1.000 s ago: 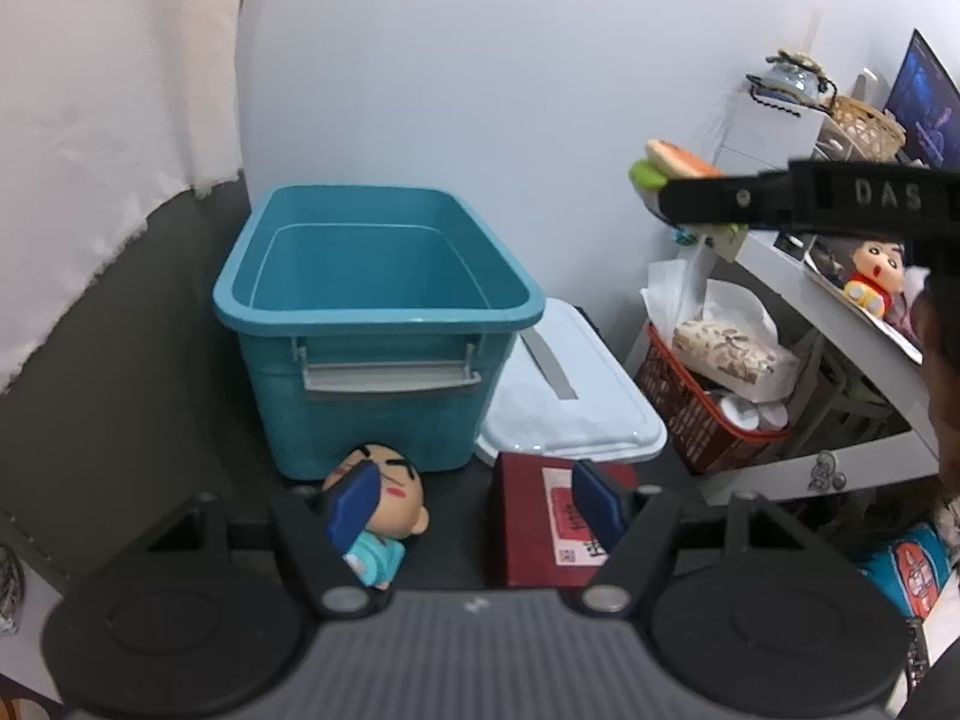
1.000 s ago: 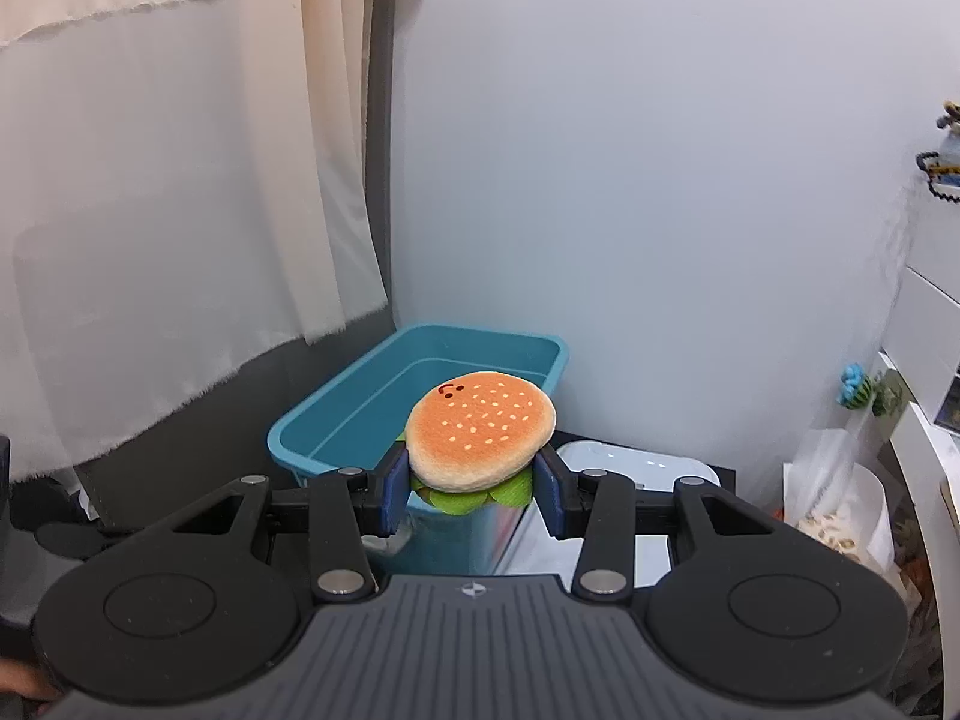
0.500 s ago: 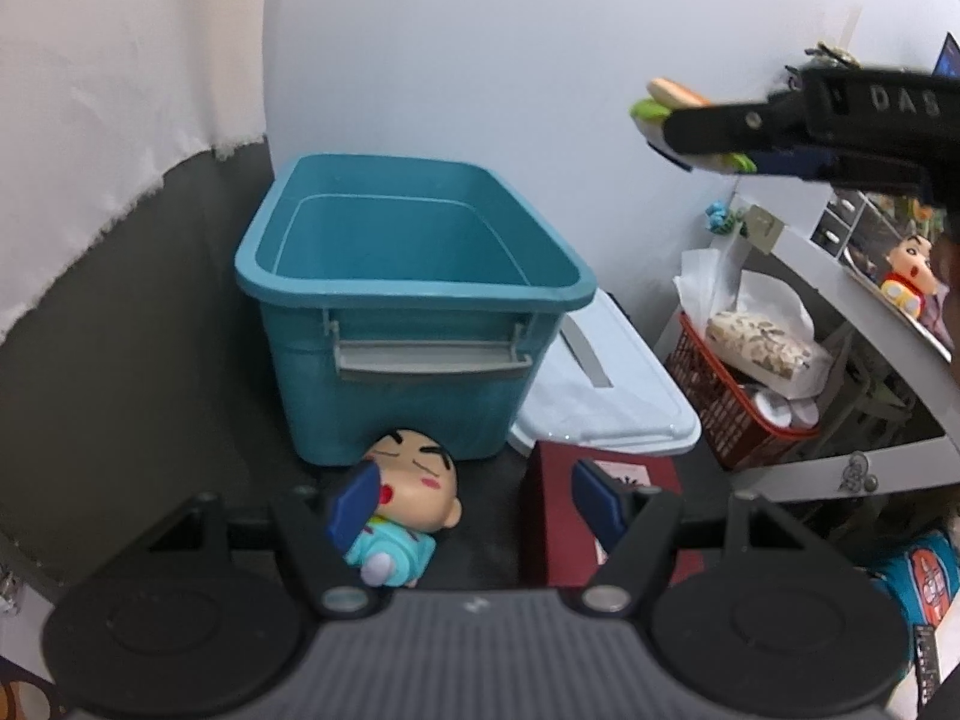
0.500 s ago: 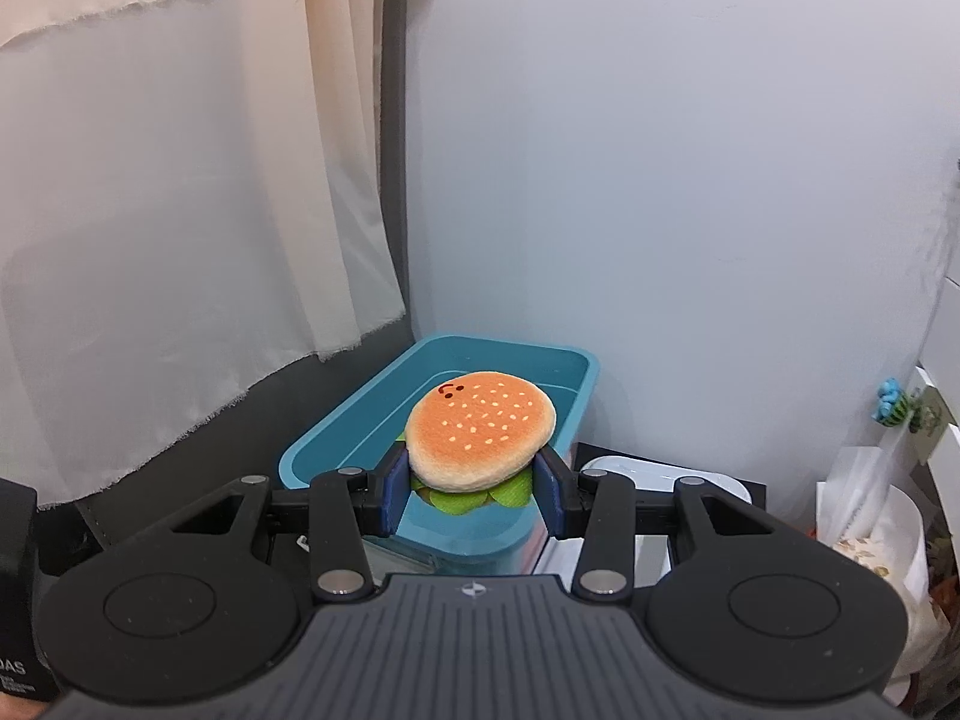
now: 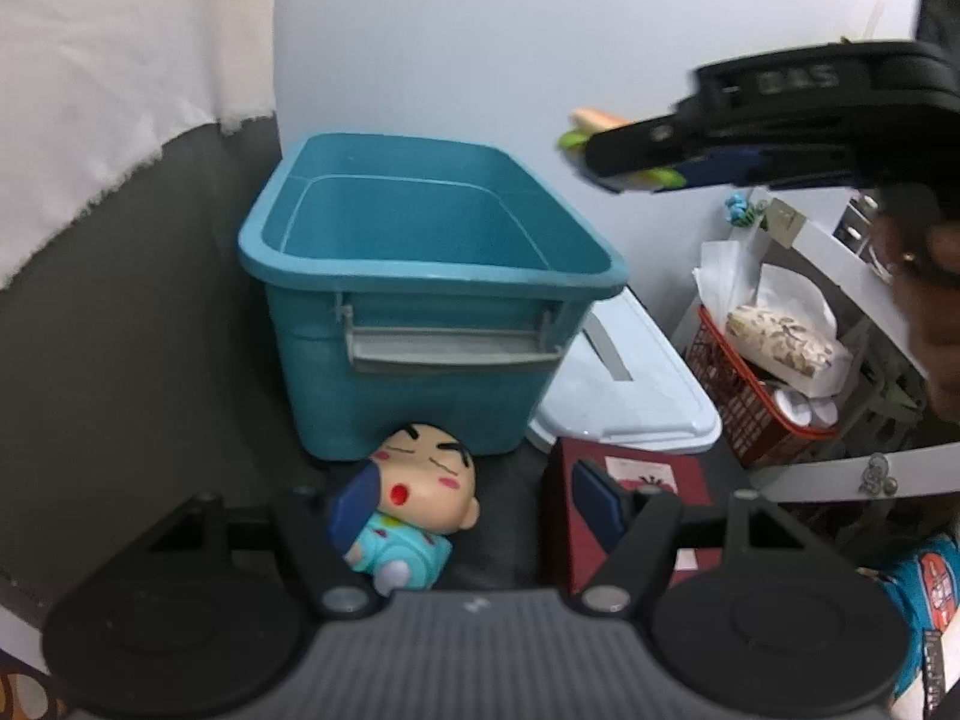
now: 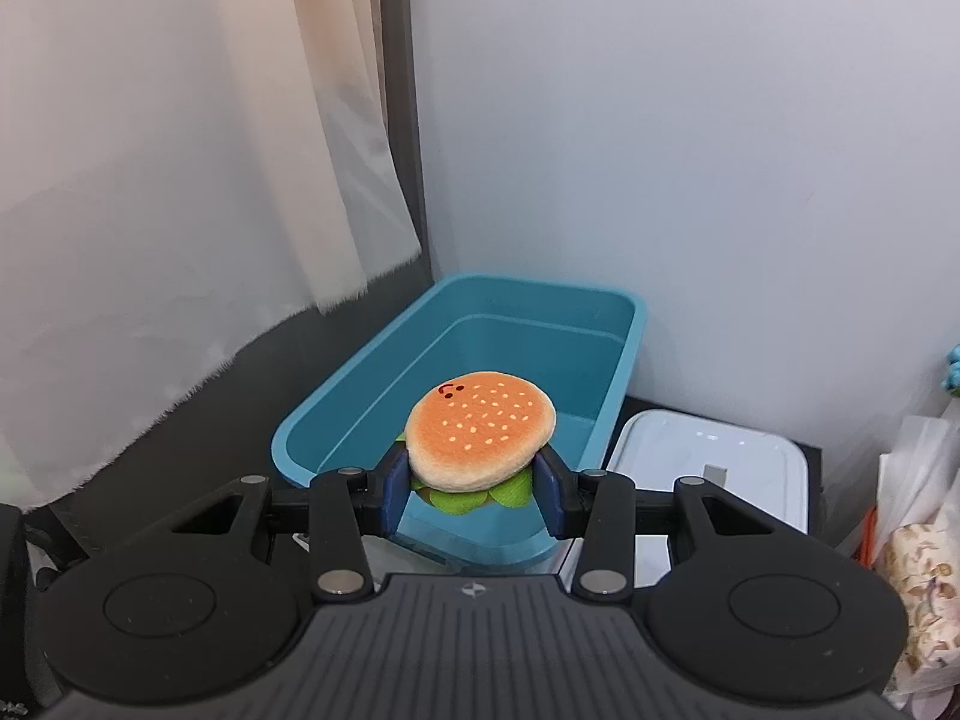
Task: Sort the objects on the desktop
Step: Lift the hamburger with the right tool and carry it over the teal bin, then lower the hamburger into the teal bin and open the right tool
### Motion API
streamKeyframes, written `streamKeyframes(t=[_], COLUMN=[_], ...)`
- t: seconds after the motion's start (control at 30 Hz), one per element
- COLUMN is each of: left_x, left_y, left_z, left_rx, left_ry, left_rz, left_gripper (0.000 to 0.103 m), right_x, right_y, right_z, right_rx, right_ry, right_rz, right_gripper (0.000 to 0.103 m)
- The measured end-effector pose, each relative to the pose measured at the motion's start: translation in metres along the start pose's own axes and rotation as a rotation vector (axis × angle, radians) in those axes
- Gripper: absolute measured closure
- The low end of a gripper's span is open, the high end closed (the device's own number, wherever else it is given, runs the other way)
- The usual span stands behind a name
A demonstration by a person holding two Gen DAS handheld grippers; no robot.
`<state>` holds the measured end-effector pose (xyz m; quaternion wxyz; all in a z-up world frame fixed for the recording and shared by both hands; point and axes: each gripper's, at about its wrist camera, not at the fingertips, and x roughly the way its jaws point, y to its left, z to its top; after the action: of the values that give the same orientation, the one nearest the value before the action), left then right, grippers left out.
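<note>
My right gripper [image 6: 474, 498] is shut on a plush hamburger [image 6: 480, 432], held above the near end of an empty teal bin [image 6: 528, 324]. From the left wrist view the same bin [image 5: 420, 276] stands on the dark desk, and the right gripper [image 5: 606, 162] hovers to its upper right with the hamburger [image 5: 594, 120] peeking out. My left gripper [image 5: 474, 501] is open, low over the desk. A cartoon boy figurine [image 5: 420, 498] lies on its side by the left finger. A dark red box [image 5: 636, 480] lies by the right finger.
A pale blue bin lid [image 5: 630, 384] lies flat right of the bin. A red basket [image 5: 750, 396] with wrapped items sits further right under a white shelf. A curtain [image 6: 180, 150] hangs at the left, and a plain wall stands behind the bin.
The right gripper has carried the hamburger toward the bin, which now looks larger beneath it. The left gripper has come slightly closer to the figurine and red box.
</note>
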<state>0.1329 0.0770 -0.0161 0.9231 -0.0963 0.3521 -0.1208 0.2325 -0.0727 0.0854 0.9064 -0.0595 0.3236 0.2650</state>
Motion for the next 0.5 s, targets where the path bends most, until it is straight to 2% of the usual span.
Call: streamKeyframes(t=[0.3,0.5], left_x=[0.006,0.011], left_y=[0.008,0.015], left_z=[0.001,0.003], left_rx=[-0.017,-0.042], left_ry=[0.007,0.013], left_rz=[0.012,0.019], left_gripper=[0.030,0.030], right_x=[0.037,0.058], right_y=[0.006,0.006], right_z=[0.005,0.007], right_rx=[0.027,0.045], right_ry=[0.077,0.124], right_rz=[0.067,0.077], right_gripper=[0.057,0.056])
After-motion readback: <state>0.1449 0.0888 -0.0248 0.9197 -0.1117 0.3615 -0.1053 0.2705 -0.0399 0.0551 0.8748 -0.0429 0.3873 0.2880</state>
